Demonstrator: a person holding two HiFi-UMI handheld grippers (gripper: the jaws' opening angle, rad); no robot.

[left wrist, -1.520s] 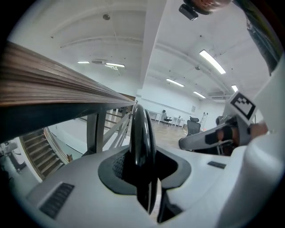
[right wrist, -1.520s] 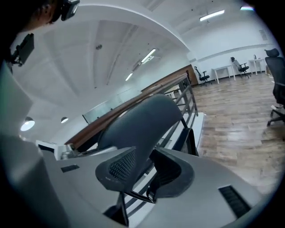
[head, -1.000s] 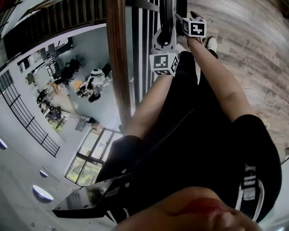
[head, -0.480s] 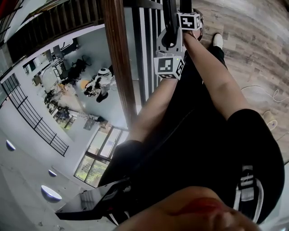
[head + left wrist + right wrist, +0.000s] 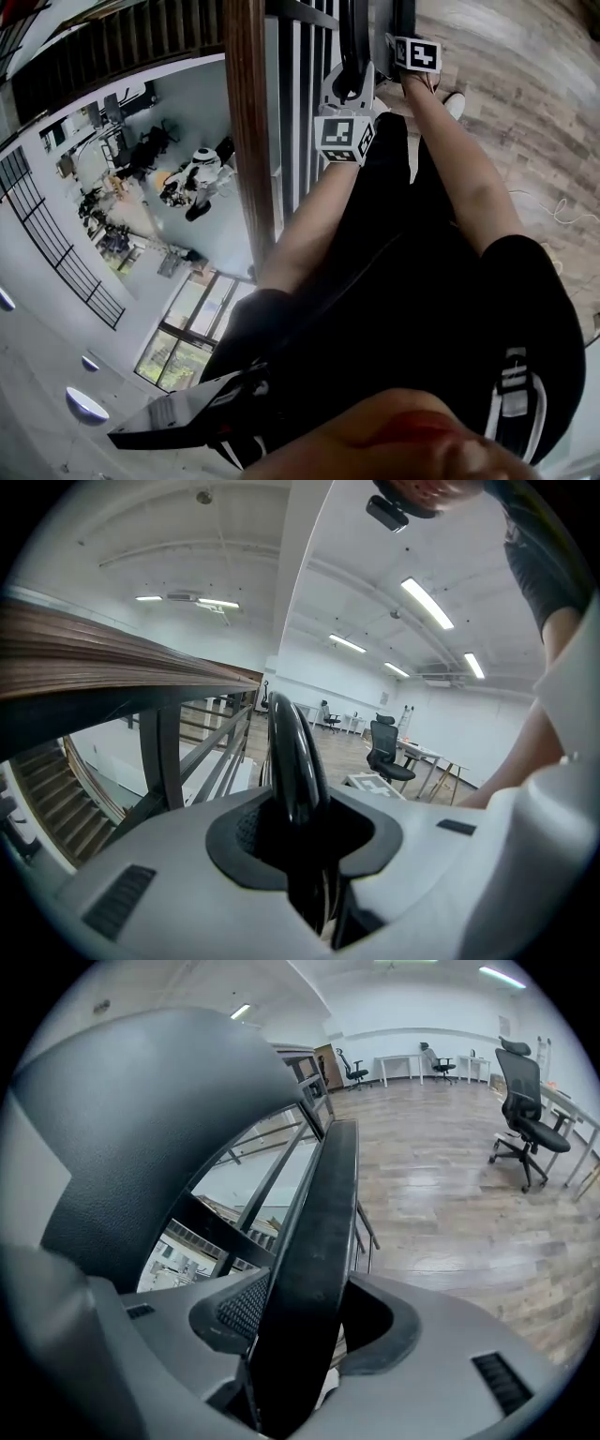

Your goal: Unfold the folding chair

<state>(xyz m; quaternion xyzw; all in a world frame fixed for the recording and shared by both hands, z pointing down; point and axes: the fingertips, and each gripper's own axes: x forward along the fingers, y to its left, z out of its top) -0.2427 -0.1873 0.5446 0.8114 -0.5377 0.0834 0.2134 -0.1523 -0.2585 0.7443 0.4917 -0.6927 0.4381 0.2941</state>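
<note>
The folding chair is black and stands by the railing. In the head view its frame tube [image 5: 352,33] rises at the top middle. My left gripper [image 5: 349,67] is shut on that glossy tube [image 5: 292,761], which fills the gap between the jaws of the left gripper [image 5: 302,841]. My right gripper [image 5: 410,33] sits just to the right, on a flat black bar [image 5: 319,1241] of the chair. The jaws of the right gripper [image 5: 298,1335] have just been closing, and the bar is pressed between them. A black padded panel [image 5: 150,1119] of the chair looms on the left.
A wooden handrail [image 5: 246,122] and dark railing bars [image 5: 302,94] run right beside the chair, with an open drop to a lower floor [image 5: 141,187] beyond. Wood flooring [image 5: 525,84] lies to the right, with a cable [image 5: 553,211]. An office chair [image 5: 525,1101] stands further off.
The right gripper's marker cube has shifted a little to the right and lower in the head view since half a second ago. The left gripper stays on the tube.
</note>
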